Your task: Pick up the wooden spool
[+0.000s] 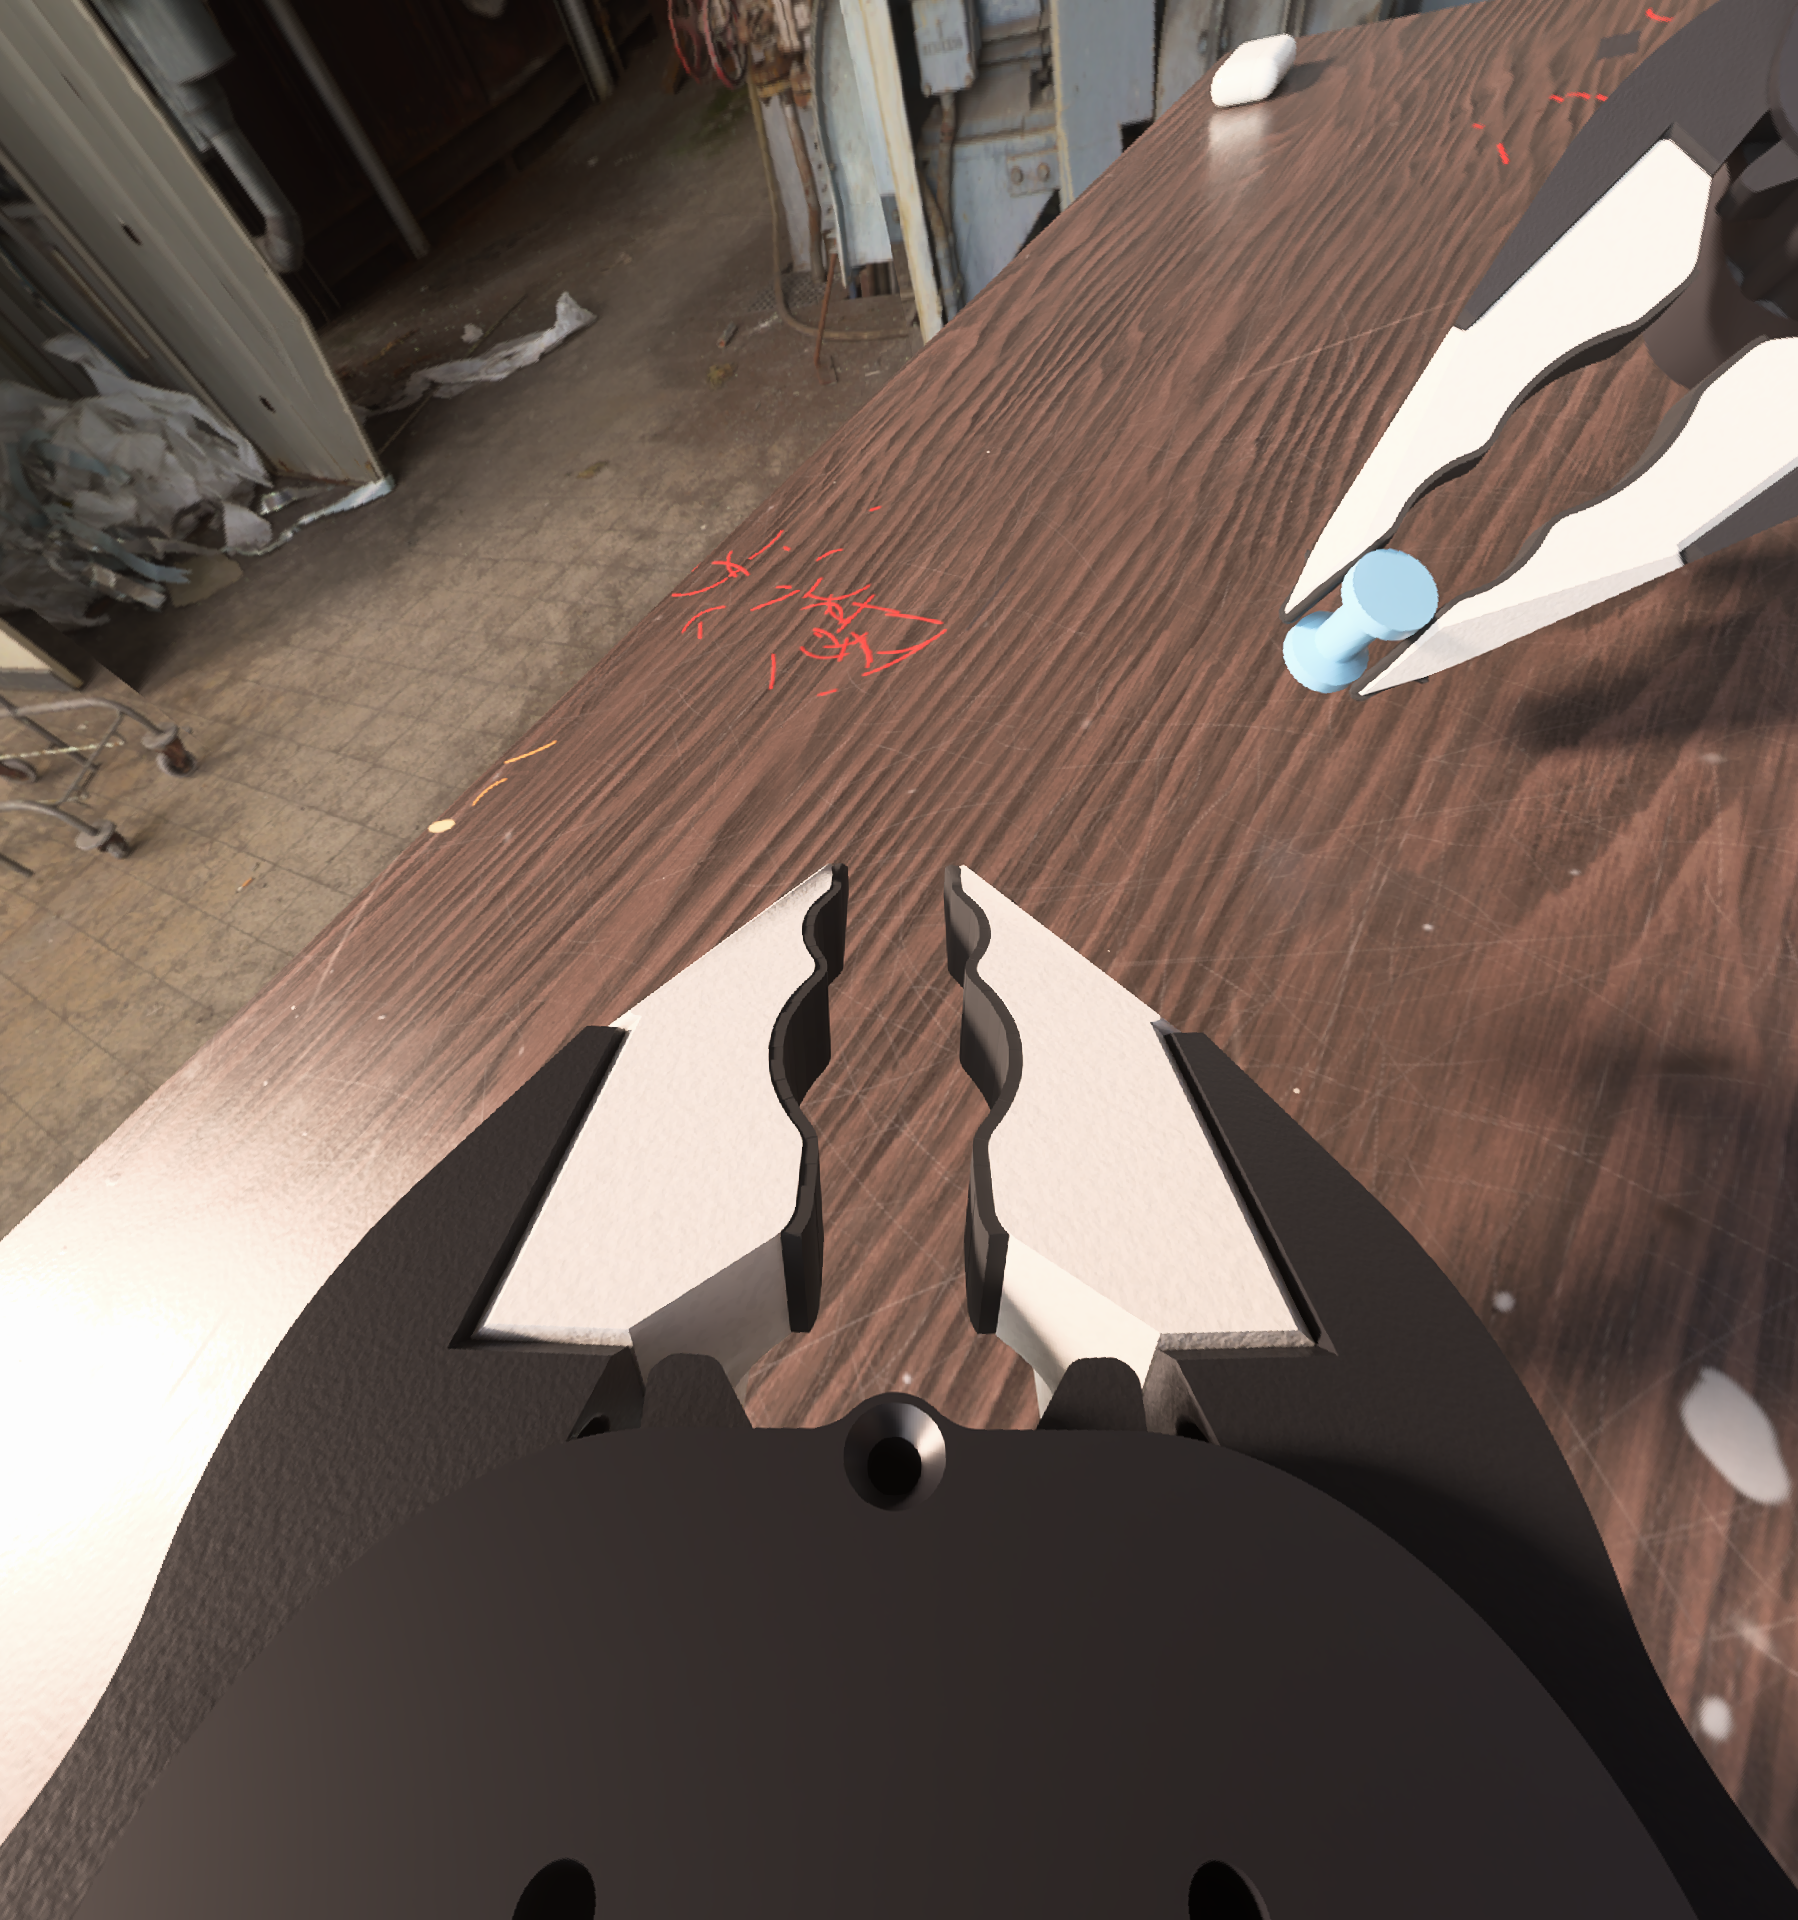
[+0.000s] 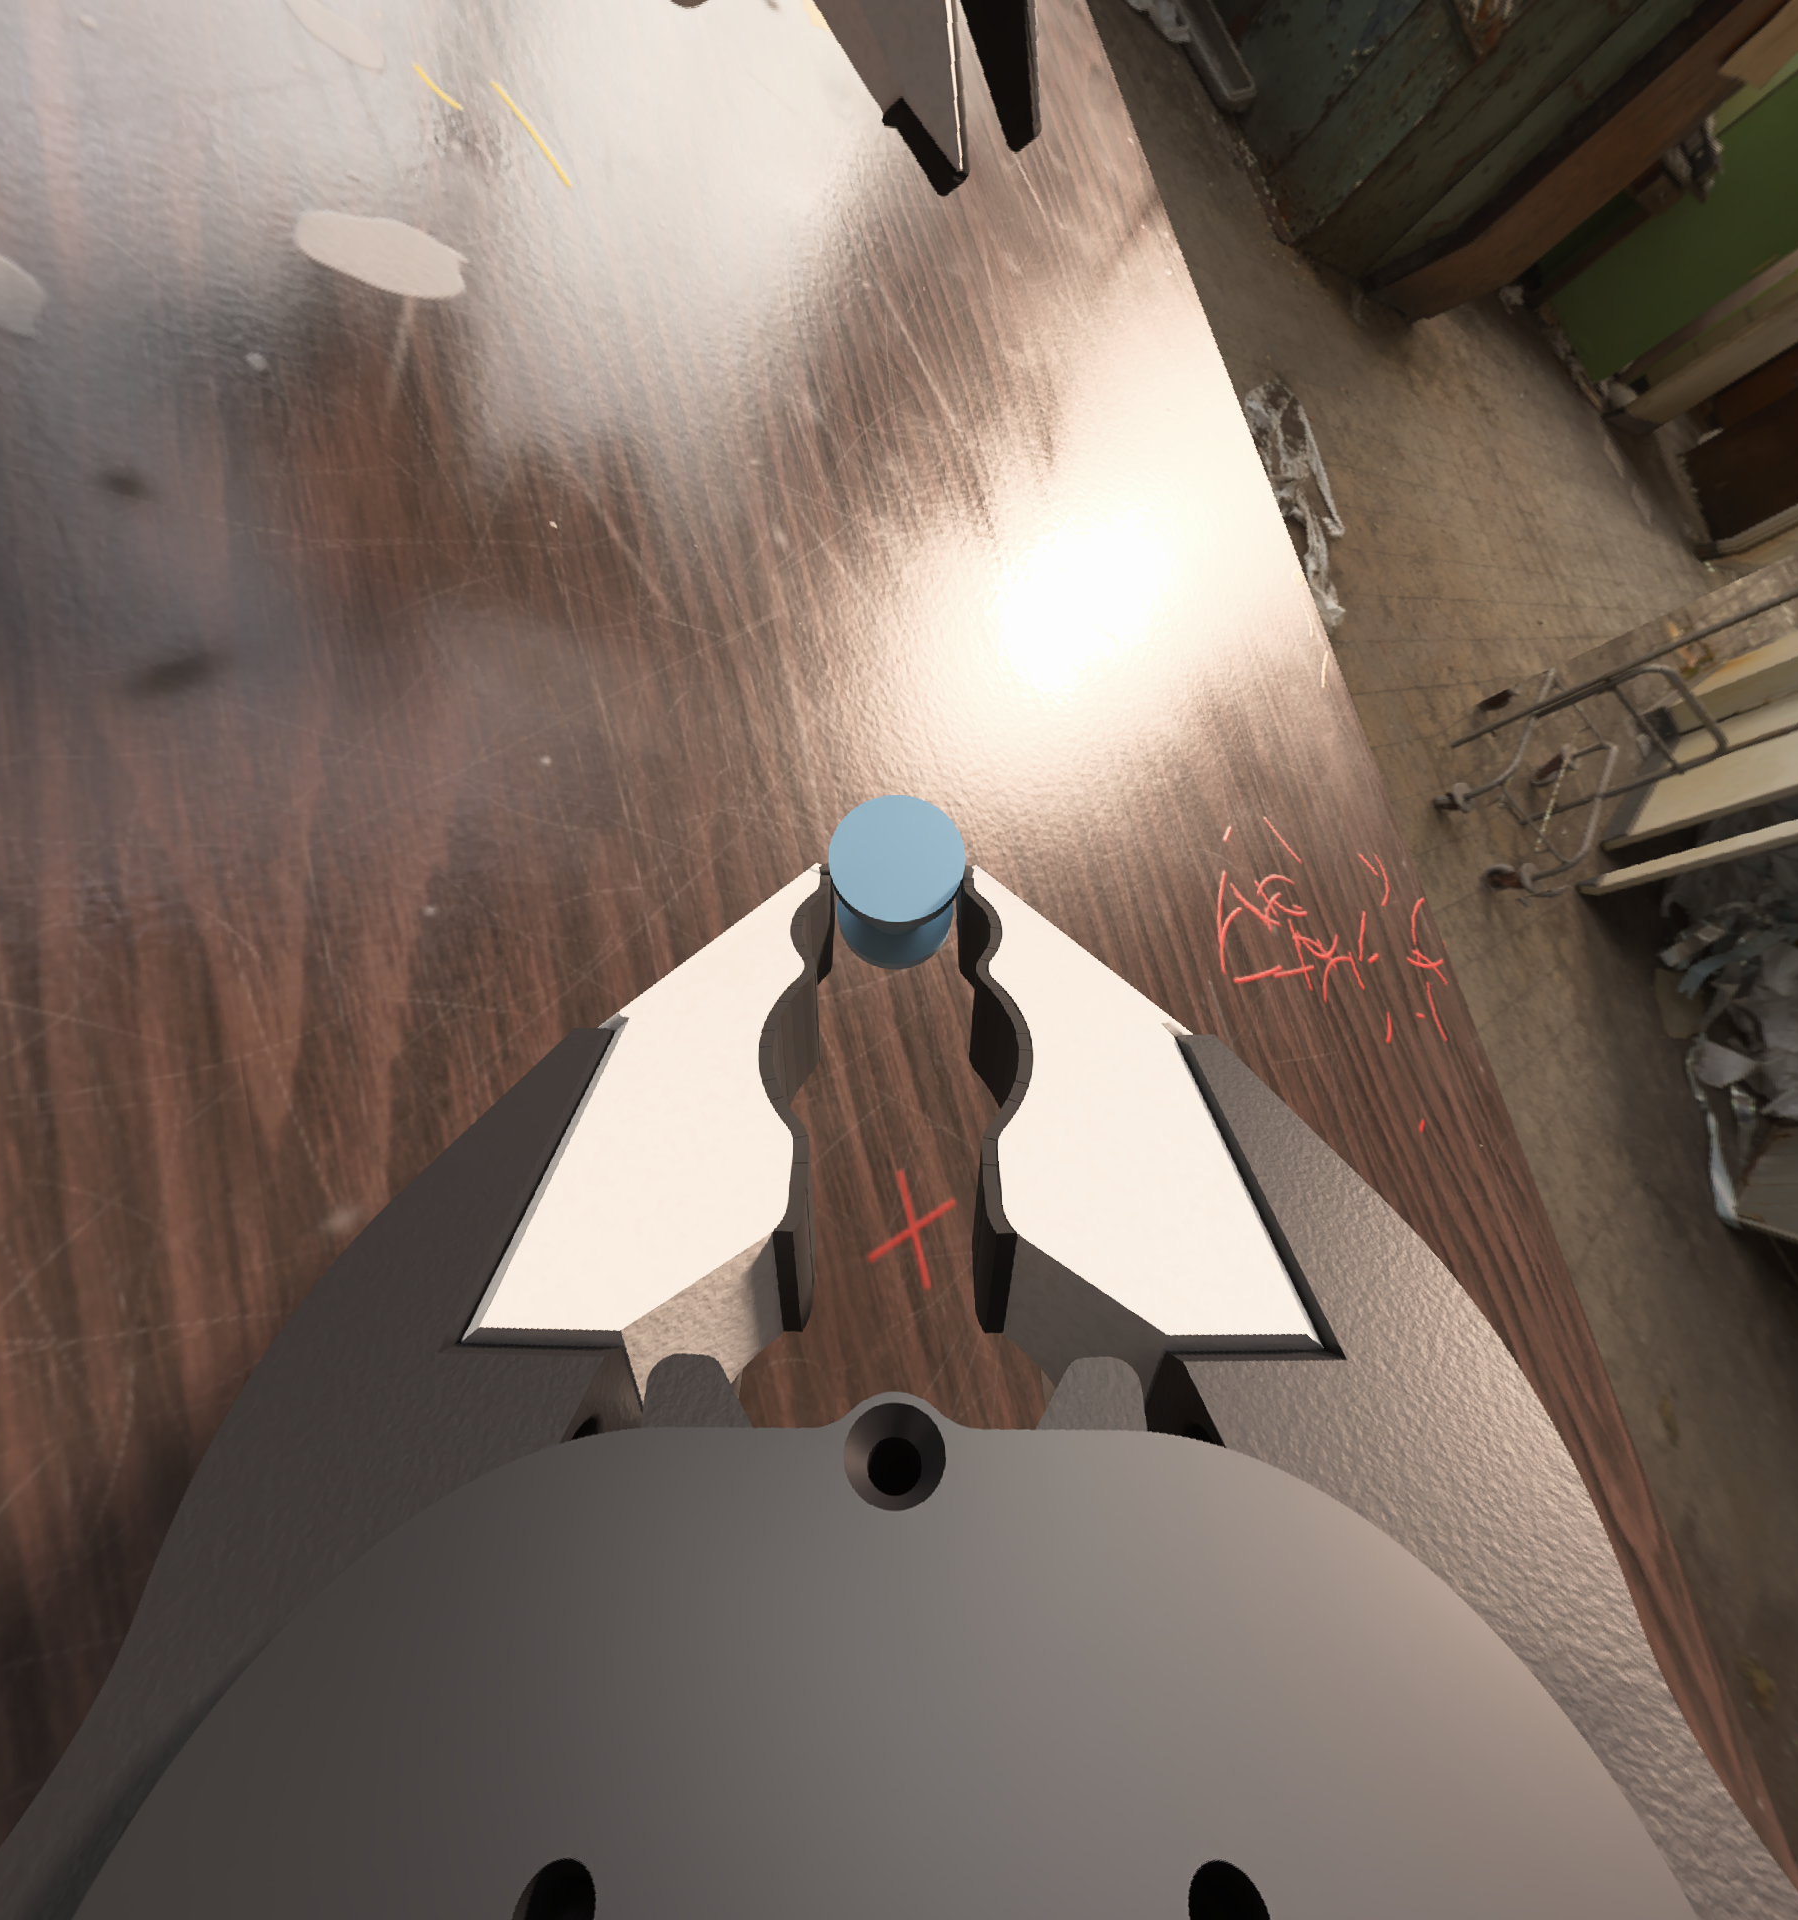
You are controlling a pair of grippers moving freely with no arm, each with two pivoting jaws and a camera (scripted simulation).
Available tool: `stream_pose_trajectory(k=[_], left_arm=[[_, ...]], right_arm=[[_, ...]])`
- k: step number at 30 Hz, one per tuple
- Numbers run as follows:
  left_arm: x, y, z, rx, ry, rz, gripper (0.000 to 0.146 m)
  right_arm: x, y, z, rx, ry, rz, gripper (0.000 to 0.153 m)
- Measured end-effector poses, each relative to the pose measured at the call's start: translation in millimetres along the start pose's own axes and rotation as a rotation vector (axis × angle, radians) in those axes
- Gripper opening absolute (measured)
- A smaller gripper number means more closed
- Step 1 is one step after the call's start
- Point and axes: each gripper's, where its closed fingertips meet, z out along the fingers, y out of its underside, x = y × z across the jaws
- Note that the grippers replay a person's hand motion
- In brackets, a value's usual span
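The spool (image 2: 895, 868) is light blue with two round flanges. It sits between the tips of my right gripper (image 2: 895, 875), whose fingers press on its upper flange from both sides. The left wrist view shows the same spool (image 1: 1357, 623) tilted between the right gripper's (image 1: 1328, 652) white fingertips, at or just above the dark wooden table (image 1: 1082, 790); I cannot tell which. My left gripper (image 1: 895, 878) hovers over the table near its left edge, empty, with a narrow gap between the fingers. It shows at the top of the right wrist view (image 2: 978, 156).
Red scribbles (image 1: 822, 623) mark the table between the two grippers, and a red cross (image 2: 910, 1236) lies under my right gripper. A small white object (image 1: 1253, 68) lies at the far end. The table edge (image 2: 1321, 727) drops to a cluttered floor.
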Motion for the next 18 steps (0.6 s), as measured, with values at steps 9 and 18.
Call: stream_pose_trajectory(k=[9,18], left_arm=[[1,1,0,-0.005,0.003,0.006,0.018],[2,2,1,-0.011,0.004,0.011,0.018]], right_arm=[[0,0,1,0.001,0.008,-0.019,0.023],[13,-2,-4,0.016,0.089,-0.039,0.023]])
